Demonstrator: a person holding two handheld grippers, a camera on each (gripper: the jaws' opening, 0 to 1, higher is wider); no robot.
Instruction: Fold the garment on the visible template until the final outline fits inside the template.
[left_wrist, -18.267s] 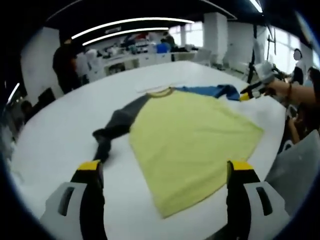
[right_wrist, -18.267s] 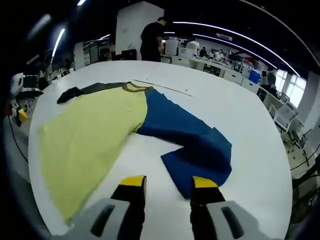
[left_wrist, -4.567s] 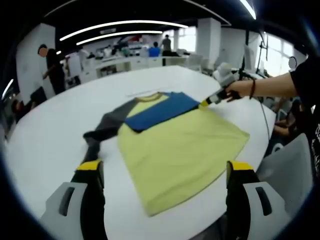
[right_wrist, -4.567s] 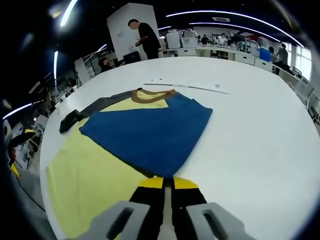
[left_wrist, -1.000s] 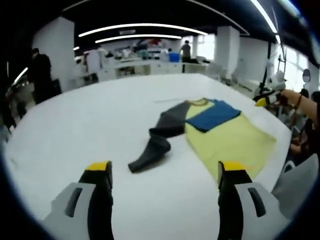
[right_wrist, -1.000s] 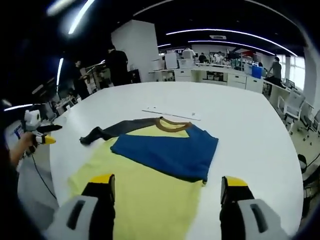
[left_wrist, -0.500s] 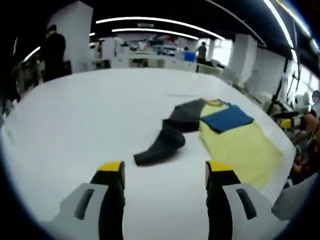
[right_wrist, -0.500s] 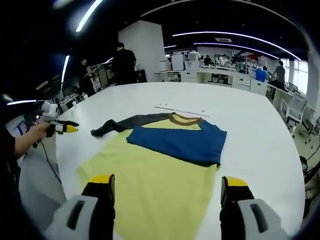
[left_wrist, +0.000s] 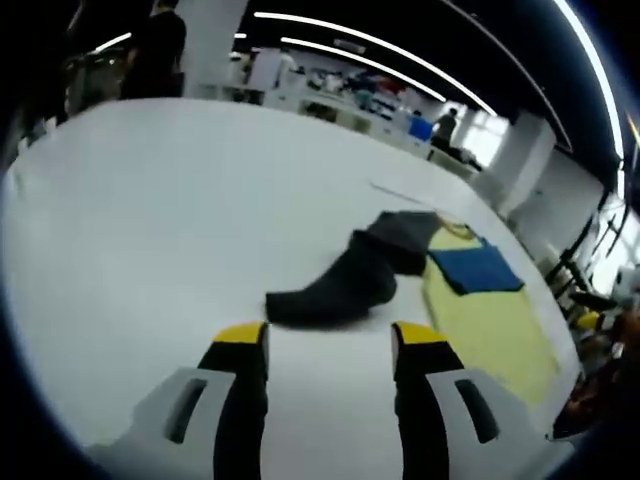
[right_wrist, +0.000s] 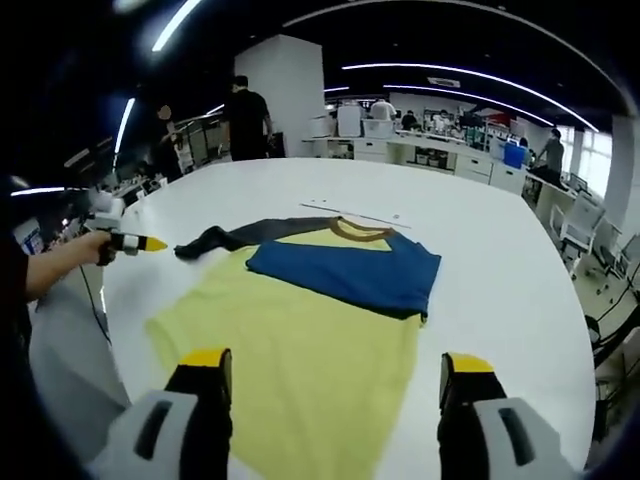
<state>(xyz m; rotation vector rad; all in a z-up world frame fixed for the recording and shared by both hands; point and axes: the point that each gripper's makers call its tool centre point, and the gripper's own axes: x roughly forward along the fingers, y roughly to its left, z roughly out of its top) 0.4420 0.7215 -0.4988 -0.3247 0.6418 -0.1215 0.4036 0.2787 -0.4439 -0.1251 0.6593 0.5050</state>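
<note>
A yellow shirt (right_wrist: 300, 335) lies flat on the white table (right_wrist: 480, 240). Its blue sleeve (right_wrist: 345, 272) is folded across the chest, and its dark grey sleeve (right_wrist: 222, 238) stretches out to the left. In the left gripper view the grey sleeve (left_wrist: 340, 285) lies rumpled just beyond my left gripper (left_wrist: 330, 340), which is open and empty. The yellow body (left_wrist: 490, 320) and blue sleeve (left_wrist: 478, 268) lie to the right of it. My right gripper (right_wrist: 333, 365) is open above the shirt's hem. The left gripper (right_wrist: 128, 242), held in a hand, points at the grey cuff.
A thin pale strip (right_wrist: 350, 212) lies on the table beyond the collar (right_wrist: 360, 230). The table edge curves close on the right (right_wrist: 590, 400). People stand by desks in the background (right_wrist: 245, 115). Bare tabletop (left_wrist: 150, 200) spreads left of the grey sleeve.
My left gripper has come closer to the grey sleeve's cuff, and its jaws have narrowed a little. The right gripper stays wide open over the hem.
</note>
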